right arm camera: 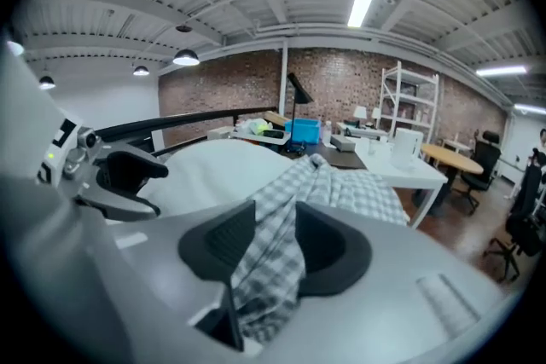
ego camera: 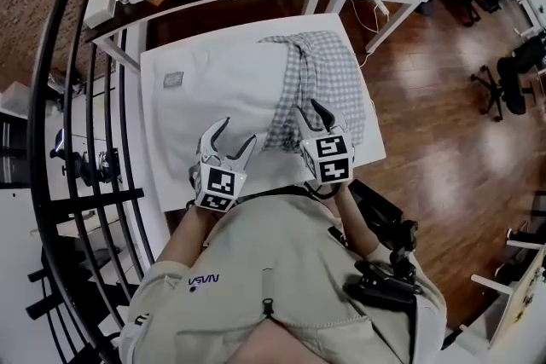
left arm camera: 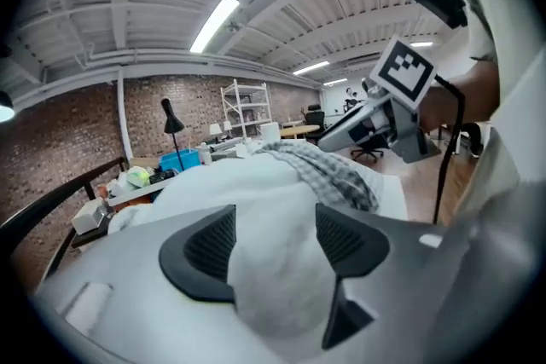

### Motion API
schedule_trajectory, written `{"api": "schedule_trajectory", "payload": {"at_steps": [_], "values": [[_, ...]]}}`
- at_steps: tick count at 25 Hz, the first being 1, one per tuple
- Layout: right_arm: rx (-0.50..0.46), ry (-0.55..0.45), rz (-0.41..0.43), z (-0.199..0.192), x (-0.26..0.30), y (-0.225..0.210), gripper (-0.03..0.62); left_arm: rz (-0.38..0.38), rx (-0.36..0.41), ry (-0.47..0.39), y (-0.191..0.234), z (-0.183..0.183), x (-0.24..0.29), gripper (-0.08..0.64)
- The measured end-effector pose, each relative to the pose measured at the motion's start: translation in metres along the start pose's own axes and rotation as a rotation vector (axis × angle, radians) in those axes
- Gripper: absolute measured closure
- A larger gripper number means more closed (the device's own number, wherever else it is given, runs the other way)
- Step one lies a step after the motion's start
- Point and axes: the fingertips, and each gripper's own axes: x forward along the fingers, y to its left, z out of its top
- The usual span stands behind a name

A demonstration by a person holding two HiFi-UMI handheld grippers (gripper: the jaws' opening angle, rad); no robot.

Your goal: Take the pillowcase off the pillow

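Fingers point(ego camera: 218, 135) of the left gripper point(ego camera: 236, 141) stand wide apart in the head view, holding nothing, over the near edge of the white pillow point(ego camera: 222, 85). The right gripper point(ego camera: 310, 112) is also open, just beside it, at the near end of the checked pillowcase point(ego camera: 328, 72). The pillowcase is bunched over the pillow's right end and most of the pillow is bare, all of it on the white desk point(ego camera: 368, 149). A small grey label point(ego camera: 173, 80) on the pillow is too small to read. The marker cubes carry only black-and-white squares. The print point(ego camera: 205, 279) on the person's shirt looks like NASA seen upside down, though I am not sure of it. In the left gripper view the pillow's soft bulge point(left arm camera: 273, 268) fills the gap between the two pads point(left arm camera: 209, 247). The likely trouble here is that they close on loose filling, which squashes and slips, so the pillow gets dragged along with the cloth. In the right gripper view a fold of checked cloth point(right arm camera: 269, 268) runs between the fingers point(right arm camera: 226, 243), lying against one pad with a dark gap at the other. A shallow pinch on that single fold could pull free. A pinch that goes too deep could catch the pillow as well, so the pillowcase would not come off. No writing can be read in either gripper view.
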Motion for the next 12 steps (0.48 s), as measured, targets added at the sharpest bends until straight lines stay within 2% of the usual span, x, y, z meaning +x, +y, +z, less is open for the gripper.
{"api": "schedule_trajectory", "payload": {"at_steps": [3, 5, 9, 12], "values": [[0.015, 0.082, 0.021, -0.036, -0.014, 0.021, 0.419, -0.016, -0.002, 0.097, -0.016, -0.035, 0.015, 0.275], [0.023, 0.146, 0.035, -0.062, -0.017, 0.035, 0.411, 0.005, 0.018, 0.116, -0.012, -0.045, 0.023, 0.277], [0.006, 0.260, 0.065, -0.103, -0.006, 0.063, 0.396, 0.006, -0.003, 0.087, -0.005, -0.040, 0.028, 0.426], [-0.084, 0.270, 0.021, -0.111, 0.018, 0.066, 0.385, -0.014, -0.056, 0.023, -0.003, -0.019, 0.019, 0.519]]}}
